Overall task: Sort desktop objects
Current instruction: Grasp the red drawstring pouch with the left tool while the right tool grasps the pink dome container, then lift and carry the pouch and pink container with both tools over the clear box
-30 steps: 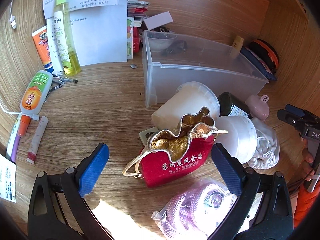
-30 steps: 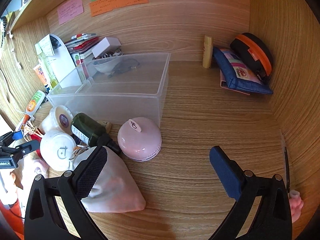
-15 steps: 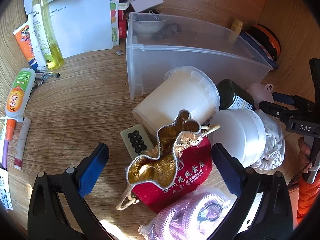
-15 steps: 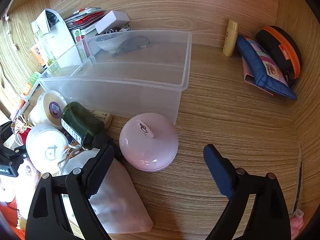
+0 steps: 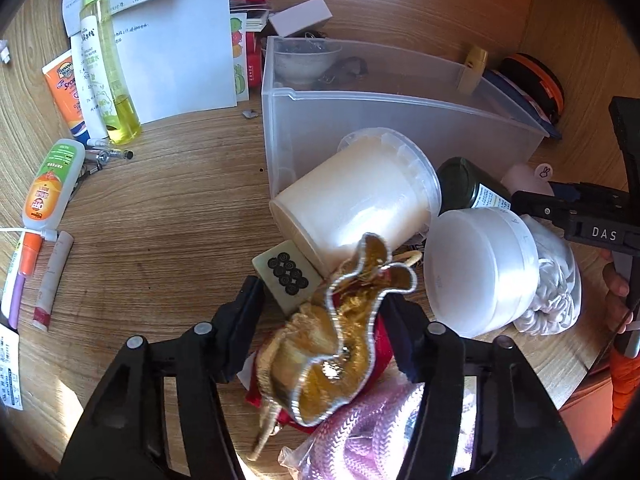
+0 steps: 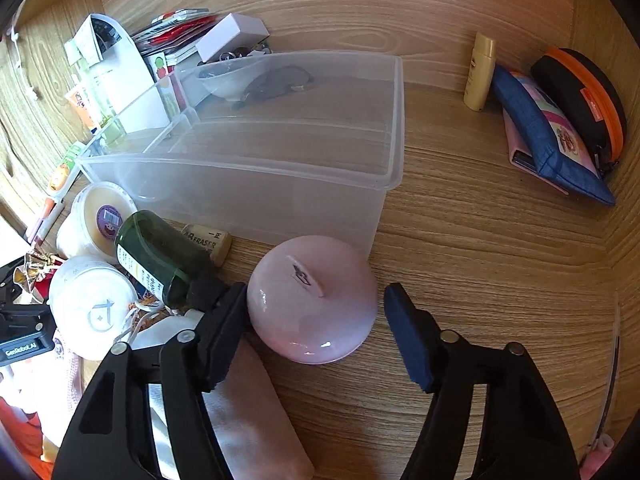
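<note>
Just now both our grippers closed in beside the clear bin (image 6: pixel 280 184). Our left gripper (image 5: pixel 324 320) narrowed until its pads squeezed the red pouch (image 5: pixel 340 344), in front of the bin's left corner. Our right gripper (image 6: pixel 314 320) half closed around the pink dome (image 6: pixel 312 300) by the bin's near right corner; a gap remained on one side. Both looked ready for binning.
</note>
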`<act>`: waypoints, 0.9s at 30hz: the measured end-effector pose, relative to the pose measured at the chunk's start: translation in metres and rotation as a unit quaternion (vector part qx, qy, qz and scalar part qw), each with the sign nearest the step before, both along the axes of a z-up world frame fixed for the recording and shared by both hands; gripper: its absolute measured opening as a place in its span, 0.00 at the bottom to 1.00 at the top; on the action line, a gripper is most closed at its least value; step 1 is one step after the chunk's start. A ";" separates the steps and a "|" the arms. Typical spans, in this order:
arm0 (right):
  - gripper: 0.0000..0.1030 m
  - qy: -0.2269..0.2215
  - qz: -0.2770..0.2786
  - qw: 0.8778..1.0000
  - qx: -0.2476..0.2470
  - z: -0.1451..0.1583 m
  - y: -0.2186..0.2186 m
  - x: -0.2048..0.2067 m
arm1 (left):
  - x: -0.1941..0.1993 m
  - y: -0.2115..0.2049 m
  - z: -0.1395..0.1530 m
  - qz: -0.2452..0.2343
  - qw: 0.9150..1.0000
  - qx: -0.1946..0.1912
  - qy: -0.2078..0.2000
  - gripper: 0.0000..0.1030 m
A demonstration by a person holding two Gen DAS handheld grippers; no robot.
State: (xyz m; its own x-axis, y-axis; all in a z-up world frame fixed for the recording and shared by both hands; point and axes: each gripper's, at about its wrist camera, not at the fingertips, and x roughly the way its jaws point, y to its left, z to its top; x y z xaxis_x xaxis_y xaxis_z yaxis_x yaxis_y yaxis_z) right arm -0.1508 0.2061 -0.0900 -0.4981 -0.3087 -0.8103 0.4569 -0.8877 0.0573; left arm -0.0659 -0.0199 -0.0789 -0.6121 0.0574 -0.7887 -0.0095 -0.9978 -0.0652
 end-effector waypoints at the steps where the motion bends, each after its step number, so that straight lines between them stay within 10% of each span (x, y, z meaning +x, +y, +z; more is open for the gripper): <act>1: 0.59 0.004 0.001 1.000 0.003 0.000 -0.001 0.000 | 0.003 0.000 0.001 0.002 1.000 -0.002 0.003 0.50; 13: 0.59 0.033 -0.019 0.999 -0.018 0.017 0.021 0.013 | 0.024 -0.009 0.031 0.008 0.999 0.004 0.043 0.16; 27: 0.59 0.097 -0.026 0.994 -0.048 0.065 0.041 0.031 | 0.025 -0.014 0.080 0.019 0.993 -0.004 0.119 0.16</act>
State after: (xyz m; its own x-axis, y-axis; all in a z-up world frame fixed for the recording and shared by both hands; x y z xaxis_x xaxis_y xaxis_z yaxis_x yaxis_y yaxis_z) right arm -0.1197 0.2475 -0.0253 -0.6589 -0.3500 -0.6659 0.4214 -0.9050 0.0586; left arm -0.0405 -0.0335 0.0007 -0.7821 0.0252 -0.6226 0.0133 -0.9983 -0.0571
